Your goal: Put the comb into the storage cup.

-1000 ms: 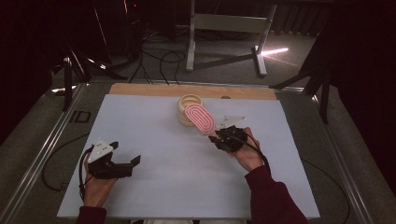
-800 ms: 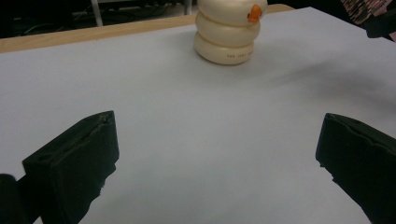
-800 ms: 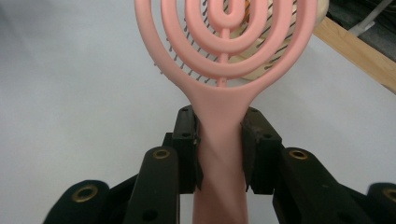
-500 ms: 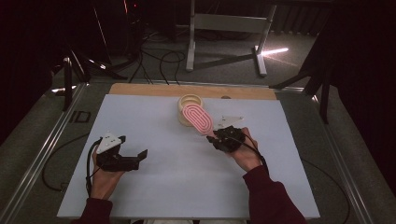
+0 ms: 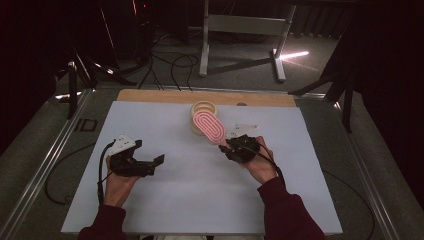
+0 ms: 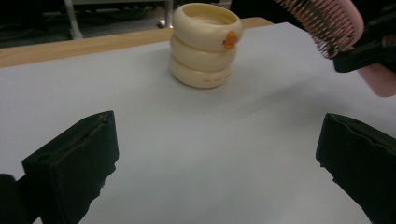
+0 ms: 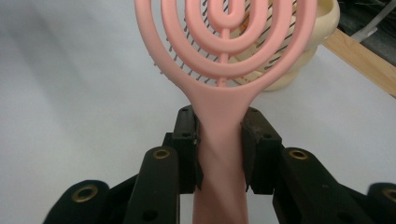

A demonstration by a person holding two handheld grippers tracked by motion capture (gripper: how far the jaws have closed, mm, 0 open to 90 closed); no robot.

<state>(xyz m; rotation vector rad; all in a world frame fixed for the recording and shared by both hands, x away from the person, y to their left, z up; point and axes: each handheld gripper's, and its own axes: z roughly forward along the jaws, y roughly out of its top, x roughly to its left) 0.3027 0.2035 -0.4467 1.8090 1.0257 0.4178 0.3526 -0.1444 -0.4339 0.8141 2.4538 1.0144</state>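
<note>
We see the right gripper (image 5: 229,145) clenched on a pink hairbrush (image 5: 210,126). In the right gripper view its two black fingers (image 7: 186,140) press on either side of the brush handle, just below the point where the handle widens into the oval head of concentric loops. The head sticks up and away from the gripper, raised off the bench (image 5: 200,190), and the dark bristles show through the loops.

Just behind the brush stands a cream, ribbed, ring-stacked pot (image 5: 203,110), near the far edge of the white sheet that covers the bench. In the left gripper view it carries a small orange mark on its upper ring. From above, the brush head overlaps the pot; we cannot tell for sure whether the two touch, though in the left gripper view the brush looks apart from it, off to the side and higher.

The left gripper (image 5: 152,165) is held low over the near left part of the bench, well apart from the brush and the pot. Its fingers (image 6: 74,163) stand wide and released, with nothing between them but bare white sheet, and they point toward the pot.

A strip of bare wood (image 5: 150,96) runs along the far edge of the bench.
</note>
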